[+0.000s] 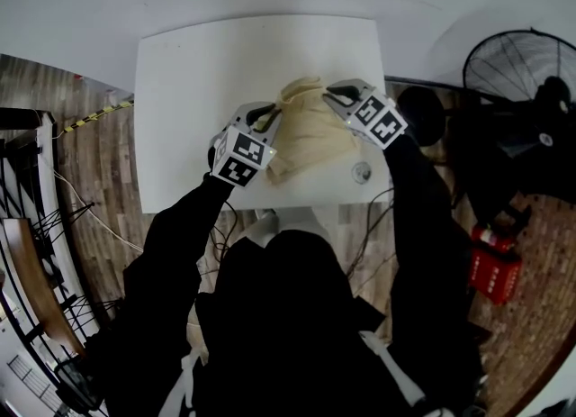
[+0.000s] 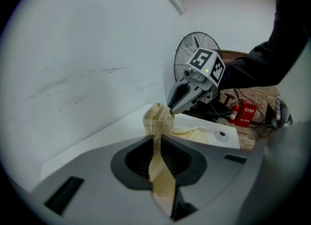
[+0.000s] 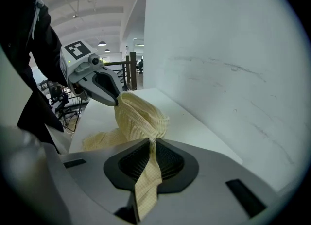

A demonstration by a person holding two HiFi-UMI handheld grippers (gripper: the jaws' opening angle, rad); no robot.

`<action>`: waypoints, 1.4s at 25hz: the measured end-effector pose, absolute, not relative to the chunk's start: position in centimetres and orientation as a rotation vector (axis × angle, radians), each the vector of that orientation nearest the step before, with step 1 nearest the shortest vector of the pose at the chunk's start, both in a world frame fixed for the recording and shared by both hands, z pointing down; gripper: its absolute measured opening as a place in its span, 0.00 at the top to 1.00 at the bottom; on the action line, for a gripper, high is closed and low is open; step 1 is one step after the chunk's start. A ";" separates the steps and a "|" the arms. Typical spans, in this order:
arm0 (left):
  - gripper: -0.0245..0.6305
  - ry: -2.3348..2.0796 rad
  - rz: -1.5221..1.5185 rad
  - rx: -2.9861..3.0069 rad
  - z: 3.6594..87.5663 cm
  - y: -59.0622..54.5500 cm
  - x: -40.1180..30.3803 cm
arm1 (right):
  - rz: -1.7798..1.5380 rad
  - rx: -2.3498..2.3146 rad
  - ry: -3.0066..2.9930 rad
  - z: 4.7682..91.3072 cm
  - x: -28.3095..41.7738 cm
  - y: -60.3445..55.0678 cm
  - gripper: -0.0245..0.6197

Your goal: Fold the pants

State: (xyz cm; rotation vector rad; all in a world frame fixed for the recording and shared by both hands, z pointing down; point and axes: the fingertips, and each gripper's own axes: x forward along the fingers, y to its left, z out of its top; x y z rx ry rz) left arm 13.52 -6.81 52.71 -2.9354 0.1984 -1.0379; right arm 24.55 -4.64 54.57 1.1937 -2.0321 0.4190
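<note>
The pale yellow checked pants (image 1: 306,131) lie bunched on the white table (image 1: 189,73), with one end lifted. My left gripper (image 1: 267,119) is shut on the left corner of that raised edge, and my right gripper (image 1: 335,94) is shut on the right corner. In the left gripper view a strip of the pants (image 2: 158,119) runs down between the closed jaws of my left gripper (image 2: 155,139), and the right gripper (image 2: 181,101) pinches the same bunch just beyond. In the right gripper view the pants (image 3: 138,117) hang between the left gripper (image 3: 109,95) and my right gripper (image 3: 150,144).
A round cable grommet (image 1: 361,172) sits in the table near its front right corner. A black floor fan (image 1: 517,68) and a red fire extinguisher (image 1: 490,262) stand to the right of the table. A white wall lies behind it.
</note>
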 end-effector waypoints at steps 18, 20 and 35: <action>0.89 0.000 -1.164 -2.726 57.4 2.4 12.2 | 0.469 1.102 -1.936 60.0 22.8 4.4 0.90; 0.89 -0.008 -1.188 -2.718 57.9 2.8 12.0 | 0.487 1.097 -1.928 60.6 22.7 4.8 0.90; 0.87 -0.117 -1.280 -2.698 60.1 6.6 9.9 | 0.587 1.087 -1.947 60.4 21.2 8.2 0.84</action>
